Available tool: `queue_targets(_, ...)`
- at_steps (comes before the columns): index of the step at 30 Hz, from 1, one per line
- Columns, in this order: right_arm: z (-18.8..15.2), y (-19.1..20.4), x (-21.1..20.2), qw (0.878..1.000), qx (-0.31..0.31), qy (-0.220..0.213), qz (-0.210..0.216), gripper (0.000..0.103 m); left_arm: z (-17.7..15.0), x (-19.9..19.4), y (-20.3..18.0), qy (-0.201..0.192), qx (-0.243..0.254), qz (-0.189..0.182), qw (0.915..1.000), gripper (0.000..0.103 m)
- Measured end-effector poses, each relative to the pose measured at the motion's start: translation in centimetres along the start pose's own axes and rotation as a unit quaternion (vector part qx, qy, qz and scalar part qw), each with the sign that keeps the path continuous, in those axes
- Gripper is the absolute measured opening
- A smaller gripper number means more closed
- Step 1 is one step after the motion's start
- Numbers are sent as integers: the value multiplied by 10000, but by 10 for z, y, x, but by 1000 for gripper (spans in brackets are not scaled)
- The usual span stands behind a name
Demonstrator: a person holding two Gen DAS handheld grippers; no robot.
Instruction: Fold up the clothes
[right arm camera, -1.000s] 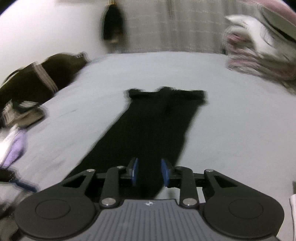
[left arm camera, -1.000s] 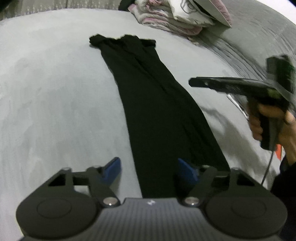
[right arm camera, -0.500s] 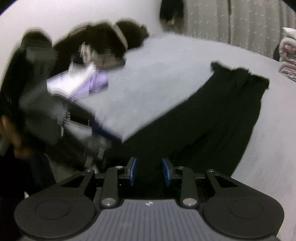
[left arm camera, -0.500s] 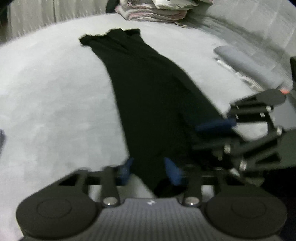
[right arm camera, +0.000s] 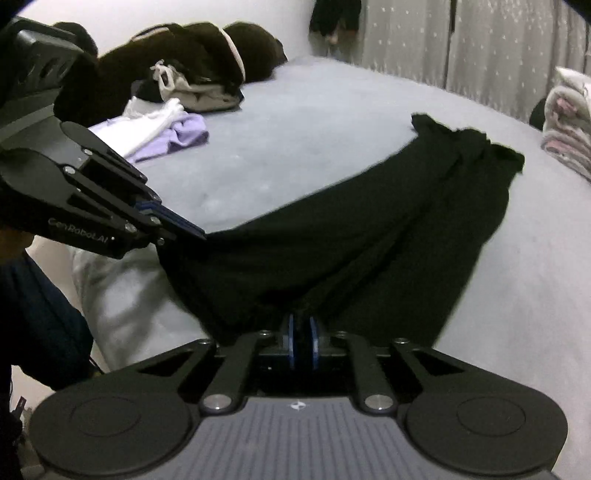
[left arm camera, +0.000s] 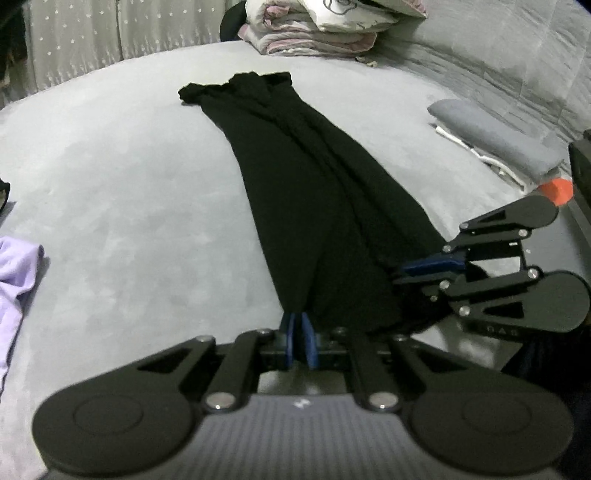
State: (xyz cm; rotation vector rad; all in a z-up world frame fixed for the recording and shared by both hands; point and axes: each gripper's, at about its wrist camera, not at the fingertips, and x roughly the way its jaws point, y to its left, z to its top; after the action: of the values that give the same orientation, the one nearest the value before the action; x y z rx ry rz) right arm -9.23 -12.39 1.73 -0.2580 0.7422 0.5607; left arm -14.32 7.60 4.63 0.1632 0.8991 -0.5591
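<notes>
- Grip is now taken at both near corners of the black garment, which lies lengthwise on the bed, its far end toward the far edge and its near end hanging a little over the near edge.
- The left gripper is seen closed on the near left corner of the garment; the blue pads are pressed together with cloth between them.
- The right gripper is also seen closed on cloth, at the near right corner.
- One second ago the left gripper was wide open over the near end, and the right gripper was narrow but held nothing; half a second ago both were only partly closed.
- The change means, as a judgement, that the grasping step is finished and the fold can begin: the near end is probably to be lifted and carried toward the far end.
- The garment itself has stayed almost in the same place; only its near end is now gathered and slightly pulled.
- A folded pile is seen at the far right corner, and loose clothes at the left edge.
- A risk is judged: the thin cloth may slip or wrinkle if the two corners are not lifted together.
</notes>
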Motion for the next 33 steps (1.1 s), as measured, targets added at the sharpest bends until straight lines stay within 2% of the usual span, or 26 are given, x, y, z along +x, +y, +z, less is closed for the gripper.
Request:
queue_targets(1, 3, -2, -3, 9999, 91, -74, 108, 26, 0, -3, 1, -40, -12, -2, 10000, 7)
queue_targets(2, 5, -6, -5, 9991, 248, -146, 311, 31, -1, -7, 2, -73, -29, -12, 10000, 7)
queue_targets(7, 1, -20, -11, 9908, 661, -114, 1177, 35, -4, -11, 6, -53, -25, -127, 9999, 7)
queue_targets(10, 4, -30, -26, 9882, 1023, -500, 1025, 44, -6, -4, 6, 156, 54, -201, 9997, 11)
queue_targets(12, 3, -47, -35, 9832, 1449, -701, 860, 44, -6, -3, 11, 236, -25, -270, 9994, 14)
queue_targets(14, -3, -65, -43, 9769, 1905, -783, 566, 44, -7, -8, 20, 198, -197, -441, 9986, 29)
queue_targets(15, -10, -73, -46, 9723, 2170, -755, 435, 44, -7, -11, 26, 168, -294, -560, 9979, 41)
queue_targets(16, -18, -82, -48, 9667, 2434, -726, 307, 44, -7, -14, 31, 115, -376, -610, 9974, 44)
queue_targets(20, -52, -100, -53, 9347, 3497, -520, 358, 44, -7, -12, 45, 136, -884, -887, 9920, 44)
queue_targets(24, -71, -96, -46, 9045, 4139, -473, 916, 44, -6, -3, 52, 217, -1322, -1084, 9850, 41)
queue_targets(27, -76, -88, -41, 9017, 4194, -464, 946, 44, -7, 7, 45, 255, -1400, -1025, 9845, 41)
queue_targets(29, -76, -84, -40, 9031, 4175, -487, 878, 44, -8, 13, 40, 280, -1452, -986, 9841, 36)
queue_targets(30, -77, -82, -42, 9039, 4166, -506, 826, 37, -8, 17, 37, 292, -1478, -967, 9838, 14)
queue_targets(31, -78, -81, -42, 9059, 4144, -487, 719, 8, -9, 20, 35, 305, -1504, -947, 9836, 9)
queue_targets(33, -78, -81, -38, 9053, 4172, -507, 612, 7, -8, 22, 31, 305, -1599, -903, 9825, 8)
